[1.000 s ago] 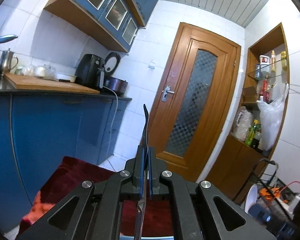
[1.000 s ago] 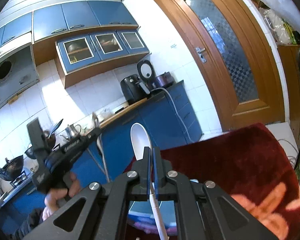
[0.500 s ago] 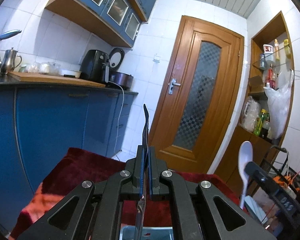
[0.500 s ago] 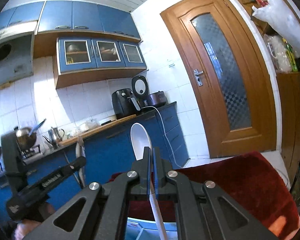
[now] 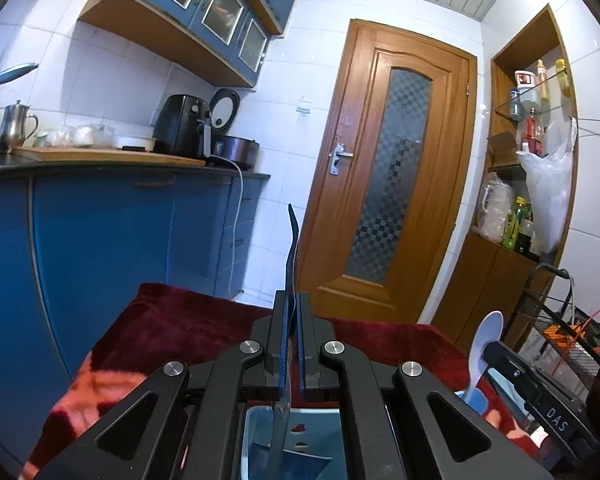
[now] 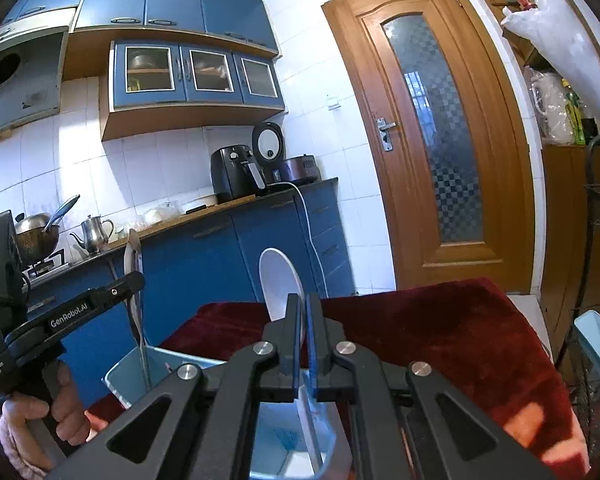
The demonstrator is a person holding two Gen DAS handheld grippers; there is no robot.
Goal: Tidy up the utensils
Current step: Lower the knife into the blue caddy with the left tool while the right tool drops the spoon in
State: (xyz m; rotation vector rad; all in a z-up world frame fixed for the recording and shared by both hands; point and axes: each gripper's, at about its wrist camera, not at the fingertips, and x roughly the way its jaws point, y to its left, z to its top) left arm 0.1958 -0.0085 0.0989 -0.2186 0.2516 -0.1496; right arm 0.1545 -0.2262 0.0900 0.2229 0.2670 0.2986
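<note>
Blue-cabinet kitchen (image 5: pixel 100 240), wooden door (image 5: pixel 388 176)

Lower handle of thin metal utensil (image 5: pixel 281 420) hidden behind black left gripper (image 5: pixel 291 360) frame. Light-blue plastic bin (image 6: pixel 132 364) mostly blocked by gripper linkages, bottom cropped. White plastic spoon (image 6: pixel 278 284) handle end cropped. Shelf bottle labels unreadable.

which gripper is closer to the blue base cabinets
Left. The left gripper is on the side toward the blue base cabinets; the right gripper is beyond it, on the side toward the wire rack.
</note>
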